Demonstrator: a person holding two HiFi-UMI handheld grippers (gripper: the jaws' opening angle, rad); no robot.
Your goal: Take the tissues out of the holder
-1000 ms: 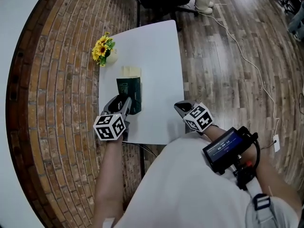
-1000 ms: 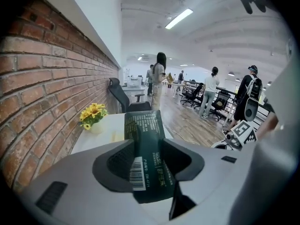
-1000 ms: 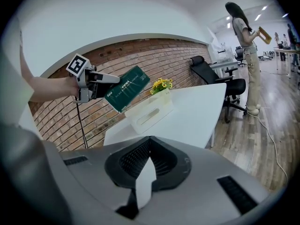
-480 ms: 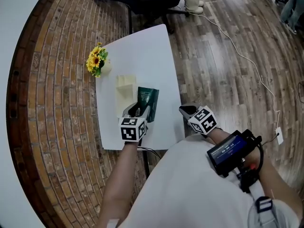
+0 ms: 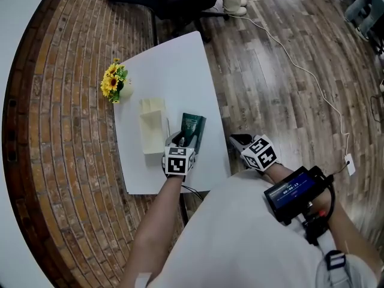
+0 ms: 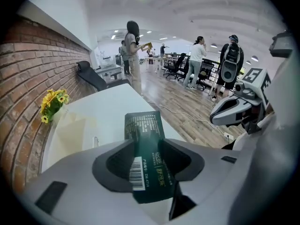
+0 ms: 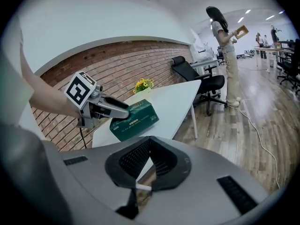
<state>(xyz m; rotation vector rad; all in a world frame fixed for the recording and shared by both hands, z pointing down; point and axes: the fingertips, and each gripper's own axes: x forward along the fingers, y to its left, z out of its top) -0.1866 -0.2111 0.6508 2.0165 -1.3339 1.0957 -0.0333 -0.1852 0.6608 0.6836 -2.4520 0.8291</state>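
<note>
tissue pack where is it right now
In the head view the tissue pack is over the near end of the table, clamped in the left gripper, just right of the cream holder.

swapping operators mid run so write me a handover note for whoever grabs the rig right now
Left claw: shut on the green tissue pack, holding it over the white table, just right of the holder.
Right claw: shut, empty, beside the table's right edge.
Cream holder: on the table, no pack in it.
Done: the pack is out of the holder.
Left: probably set the pack down and release it. I cannot tell whether it already touches the table.
</note>
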